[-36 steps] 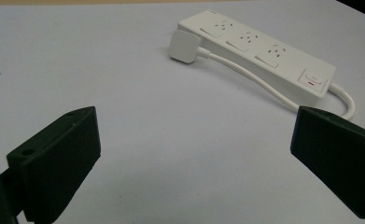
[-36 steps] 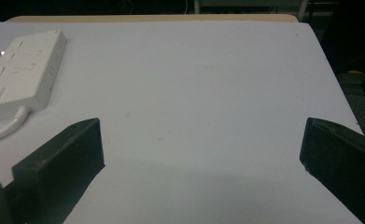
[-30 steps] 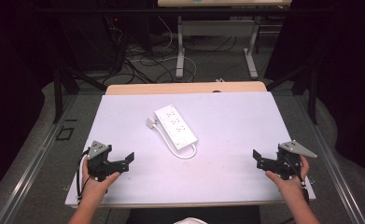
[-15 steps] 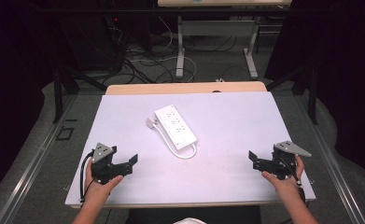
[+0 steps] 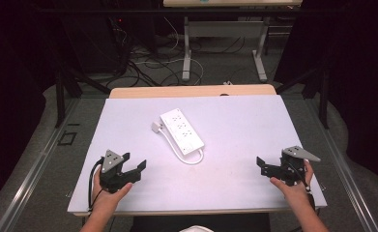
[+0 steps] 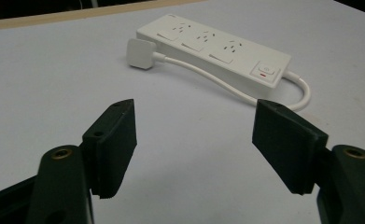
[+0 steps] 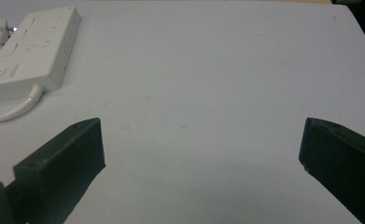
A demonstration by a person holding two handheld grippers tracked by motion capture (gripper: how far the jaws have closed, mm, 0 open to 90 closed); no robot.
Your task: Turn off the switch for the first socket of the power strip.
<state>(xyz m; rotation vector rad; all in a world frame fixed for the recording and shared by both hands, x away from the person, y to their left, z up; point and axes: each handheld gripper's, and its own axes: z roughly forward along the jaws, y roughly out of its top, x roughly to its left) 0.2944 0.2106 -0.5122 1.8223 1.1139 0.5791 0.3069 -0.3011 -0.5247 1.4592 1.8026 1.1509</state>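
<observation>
A white power strip [image 5: 182, 131] lay near the middle of the table [image 5: 244, 125], set on a diagonal, its switch end toward the near right and its far end toward the far left. Its short white cable [image 5: 179, 150] looped out from the switch end, ran back along the strip's left side and ended in a flat plug [image 5: 157, 127] resting on the table just beside the strip's far-left end.

The left claw [image 5: 134, 166] sat near the table's near-left edge, jaws apart and holding nothing, aimed toward the strip. In the left gripper view the strip [image 6: 213, 46] and the plug [image 6: 140, 52] lay ahead of those jaws, well apart from them. The right claw [image 5: 262, 164] rested near the near-right edge, jaws also wide apart and empty; the right gripper view had the strip [image 7: 31, 46] off to its far left, with bare table straight ahead.

The step in hand looked like a reach for the strip or its plug, barely begun. To do it well, the left claw probably should go forward low over the table and square its jaws across the strip's narrow width or across the plug's body, not along the length. The cable loop at the switch end could snag a jaw, so an approach clear of that loop seemed safer. The right claw would need to turn left before it could steady the switch end.
</observation>
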